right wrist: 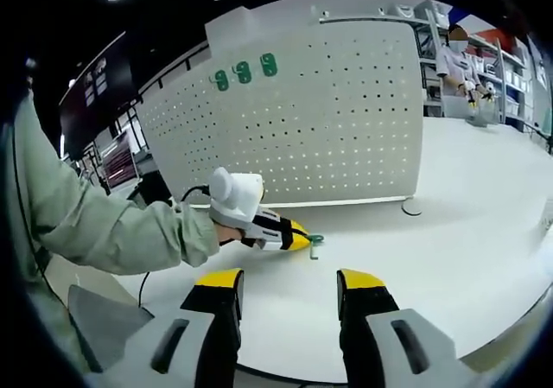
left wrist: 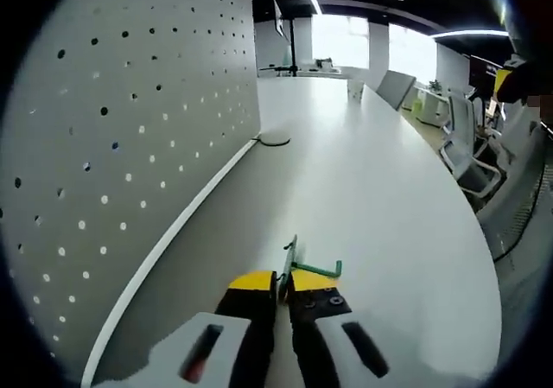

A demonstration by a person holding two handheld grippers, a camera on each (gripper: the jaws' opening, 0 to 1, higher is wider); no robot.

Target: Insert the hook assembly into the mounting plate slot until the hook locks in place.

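Left gripper view: at bottom centre the left gripper (left wrist: 286, 286) is clamped on the green hook (left wrist: 300, 264), low over the white table (left wrist: 389, 198); the pegboard (left wrist: 130, 129) fills the left. The hook is picked up; next it needs lifting to a pegboard slot.

Right gripper view: the right gripper (right wrist: 288, 295) waits at the bottom, jaws apart and empty; three green hooks (right wrist: 245, 72) hang upper left.

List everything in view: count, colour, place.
pegboard: one, white, perforated, upright on the table.
mounted hooks: three, green, high on the pegboard.
hook assembly: one, green, clamped at the left gripper's tips, over the table.
table: one, white, long.
office chairs: white, beside the table's far side.
left gripper: yellow-tipped, shut.
right gripper: yellow-tipped, open, empty, over the table edge.
sleeve: light green, behind the left gripper.
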